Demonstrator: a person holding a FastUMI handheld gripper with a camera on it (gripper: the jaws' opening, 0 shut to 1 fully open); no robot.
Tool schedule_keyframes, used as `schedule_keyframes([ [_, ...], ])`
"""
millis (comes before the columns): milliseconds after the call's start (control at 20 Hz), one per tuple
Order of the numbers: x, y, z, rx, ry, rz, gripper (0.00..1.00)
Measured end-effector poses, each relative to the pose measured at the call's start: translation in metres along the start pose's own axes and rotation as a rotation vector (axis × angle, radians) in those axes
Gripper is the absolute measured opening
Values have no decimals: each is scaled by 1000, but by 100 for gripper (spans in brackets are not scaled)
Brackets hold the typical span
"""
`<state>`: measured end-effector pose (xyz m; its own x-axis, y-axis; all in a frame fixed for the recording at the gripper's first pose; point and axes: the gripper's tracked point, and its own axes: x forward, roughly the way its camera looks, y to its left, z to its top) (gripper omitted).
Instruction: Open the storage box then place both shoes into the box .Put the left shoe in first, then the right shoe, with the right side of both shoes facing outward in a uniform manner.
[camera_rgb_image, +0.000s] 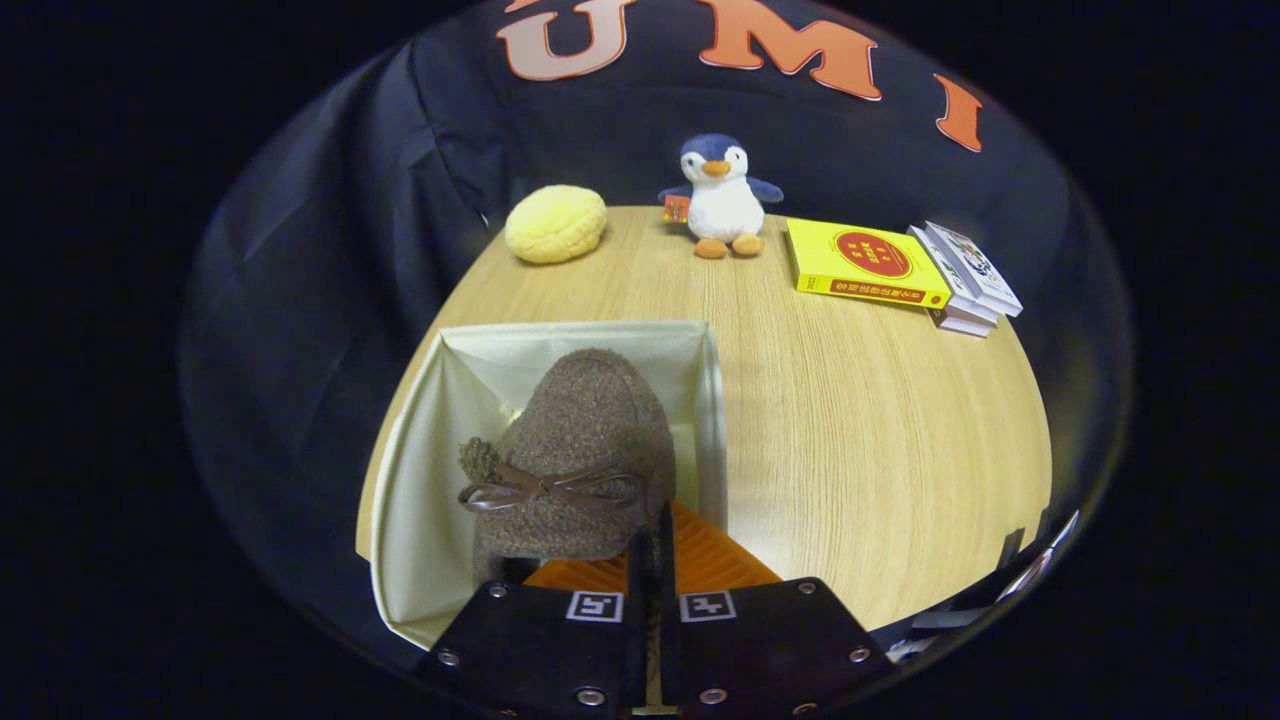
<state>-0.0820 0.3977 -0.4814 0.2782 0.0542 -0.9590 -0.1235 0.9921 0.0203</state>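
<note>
My tool (655, 560) is clamped, fingers together, on the rear of a brown fuzzy shoe (580, 450) hanging over the open storage box (420, 480). I should lower it gently against 1 wall, leaving room for another. Beyond, the surface (860, 420) carries a plush penguin (722, 195).

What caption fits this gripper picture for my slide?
Gripper shut on a fuzzy brown shoe, holding it over the open storage box on the wooden table.
</note>
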Motion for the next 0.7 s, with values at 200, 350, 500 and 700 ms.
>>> schedule_keyframes([
  [200,-9,15,-10,0,23,62,28],
  [350,-26,12,-3,16,7,109,39],
  [500,-50,-2,20,21,-81,145,45],
  [700,-97,-38,57,8,-257,152,65],
])
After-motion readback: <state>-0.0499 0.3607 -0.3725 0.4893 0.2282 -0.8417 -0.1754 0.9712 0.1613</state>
